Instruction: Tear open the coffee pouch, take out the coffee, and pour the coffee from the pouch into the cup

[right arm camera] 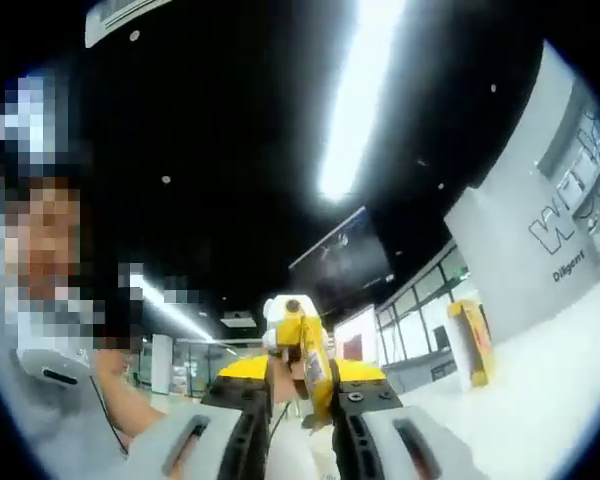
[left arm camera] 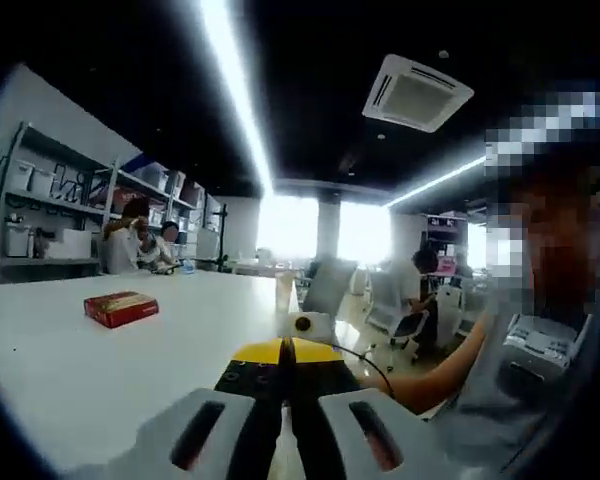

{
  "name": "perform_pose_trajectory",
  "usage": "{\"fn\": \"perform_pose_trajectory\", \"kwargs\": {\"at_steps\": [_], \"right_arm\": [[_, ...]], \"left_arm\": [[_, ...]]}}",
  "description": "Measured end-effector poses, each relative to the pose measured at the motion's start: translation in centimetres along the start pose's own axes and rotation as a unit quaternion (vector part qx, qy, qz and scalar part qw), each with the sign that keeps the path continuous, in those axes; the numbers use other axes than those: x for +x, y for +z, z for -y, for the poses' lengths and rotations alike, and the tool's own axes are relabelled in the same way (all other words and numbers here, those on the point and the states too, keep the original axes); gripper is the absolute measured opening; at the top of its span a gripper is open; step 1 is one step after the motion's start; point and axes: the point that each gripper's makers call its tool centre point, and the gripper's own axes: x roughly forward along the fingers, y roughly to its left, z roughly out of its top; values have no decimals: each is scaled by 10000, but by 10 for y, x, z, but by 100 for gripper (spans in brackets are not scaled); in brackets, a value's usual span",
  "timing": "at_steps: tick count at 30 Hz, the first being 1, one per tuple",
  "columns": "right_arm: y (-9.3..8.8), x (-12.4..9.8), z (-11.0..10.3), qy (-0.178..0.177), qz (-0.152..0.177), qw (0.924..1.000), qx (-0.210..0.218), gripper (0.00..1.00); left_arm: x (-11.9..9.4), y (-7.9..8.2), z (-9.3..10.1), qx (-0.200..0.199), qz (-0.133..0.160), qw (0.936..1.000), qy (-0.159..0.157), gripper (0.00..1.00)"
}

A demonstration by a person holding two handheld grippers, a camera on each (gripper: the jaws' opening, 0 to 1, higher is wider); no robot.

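My right gripper (right arm camera: 302,392) is shut on a yellow coffee pouch (right arm camera: 312,352), which stands up between the yellow jaw tips. A small white piece with a dark spot (right arm camera: 284,308) shows at the pouch's top. In the left gripper view my left gripper (left arm camera: 286,352) has its yellow-tipped jaws pressed together above the white table (left arm camera: 60,370). A small white thing with a dark spot (left arm camera: 302,324) sits just past those tips; I cannot tell what it is. I cannot see anything between the left jaws.
A red box (left arm camera: 121,308) lies on the table to the left. A yellow and red packet (right arm camera: 470,343) stands on the white surface at the right. A person in a grey shirt (left arm camera: 500,390) is close by. Shelves (left arm camera: 50,215) and seated people (left arm camera: 130,245) are at the back.
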Motion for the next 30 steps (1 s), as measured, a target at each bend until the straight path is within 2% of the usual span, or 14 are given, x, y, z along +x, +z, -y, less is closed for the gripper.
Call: {"fn": "perform_pose_trajectory", "kwargs": {"at_steps": [4, 7, 16, 20, 23, 26, 30], "right_arm": [[0, -1, 2, -70, 81, 9999, -46, 14], [-3, -1, 0, -77, 2, 10000, -52, 11], [-16, -8, -7, -421, -720, 9964, 136, 9], [-17, -16, -3, -674, -1002, 9926, 150, 9], [-23, -22, 0, -875, -1320, 9873, 159, 9], [-30, -27, 1, -1076, -1720, 9792, -5, 9], [-39, -27, 0, -1183, -2117, 9700, -181, 9]], "left_arm": [[0, 0, -4, -33, 86, 10000, -23, 3], [-1, -3, -6, -9, 67, 10000, -22, 3], [1, -21, -5, -112, 57, 9999, 34, 5], [3, -29, -6, -172, -5, 9998, 97, 16], [1, -33, -14, 12, -47, 9992, 400, 18], [-6, -32, -17, -1, 130, 9980, 624, 19], [-21, -34, -29, 171, 269, 9915, 1259, 20]]}}
